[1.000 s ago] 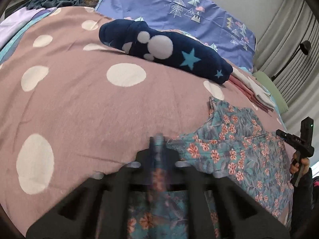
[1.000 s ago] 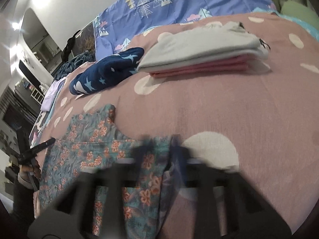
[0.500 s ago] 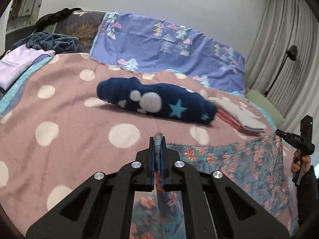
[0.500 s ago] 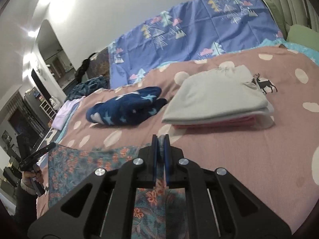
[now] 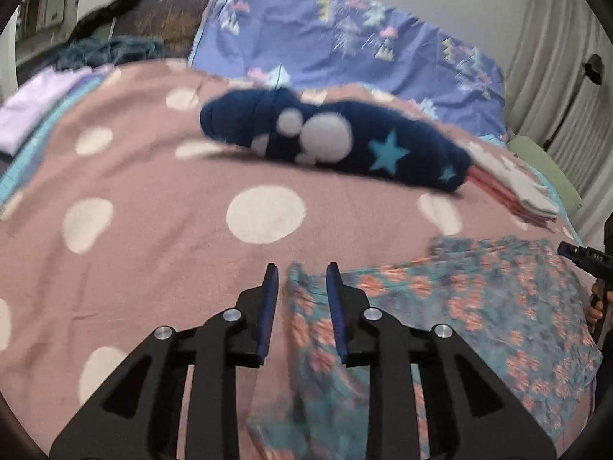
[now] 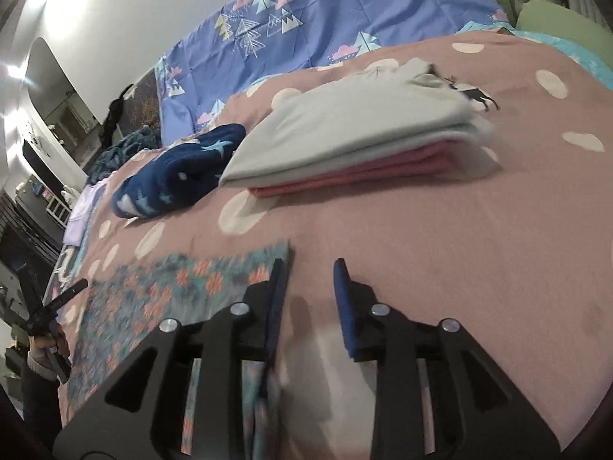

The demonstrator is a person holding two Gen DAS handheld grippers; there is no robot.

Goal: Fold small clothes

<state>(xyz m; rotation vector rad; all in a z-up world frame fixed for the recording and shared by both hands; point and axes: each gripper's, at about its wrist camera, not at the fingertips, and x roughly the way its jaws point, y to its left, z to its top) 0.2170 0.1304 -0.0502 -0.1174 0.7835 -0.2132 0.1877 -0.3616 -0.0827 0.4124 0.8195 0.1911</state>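
Observation:
A teal garment with orange flowers point(image 5: 479, 306) lies spread on the pink dotted bedspread point(image 5: 153, 211). My left gripper point(image 5: 301, 283) hovers over its left corner. Its jaws are opening, and the cloth's corner sits loose between them without the pads pressing on it. In the right wrist view the same floral garment point(image 6: 172, 295) ends just at the left finger of my right gripper point(image 6: 309, 283). Those jaws are opening too, with only bedspread showing between them. Each gripper shows at the edge of the other's view, held by a hand.
A rolled navy fleece with stars and white spots point(image 5: 345, 142) lies behind the garment. A folded stack of grey and pink clothes point(image 6: 364, 134) sits to its right. Purple patterned bedding point(image 5: 345, 38) lines the back, and a lilac cloth point(image 5: 30, 115) lies far left.
Both grippers were shut on the floral garment's edge. Now both jaws have parted and let the cloth go; it lies on the bed.

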